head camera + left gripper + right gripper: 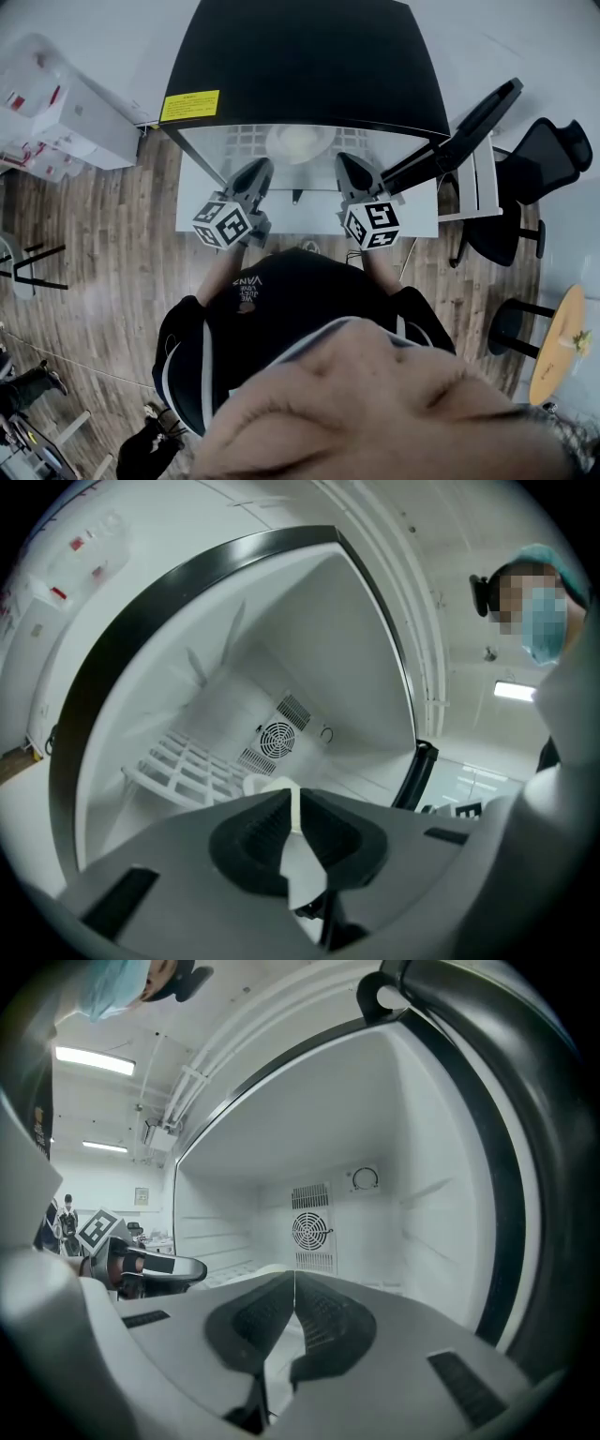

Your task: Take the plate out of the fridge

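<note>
Jaws closed, empty, left gripper [260, 171] and right gripper [346, 163] at open fridge [300, 56], plate [298, 142] on wire shelf [178, 766]

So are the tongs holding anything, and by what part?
Nothing held. Left tongs and right tongs are shut, empty; plate lies in the fridge near their tips.

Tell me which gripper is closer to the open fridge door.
The right gripper: the black door swings out right beside it, while the left gripper is across the opening.

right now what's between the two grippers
The plate on the fridge shelf lies between left gripper and right gripper, clearest in the head view.
</note>
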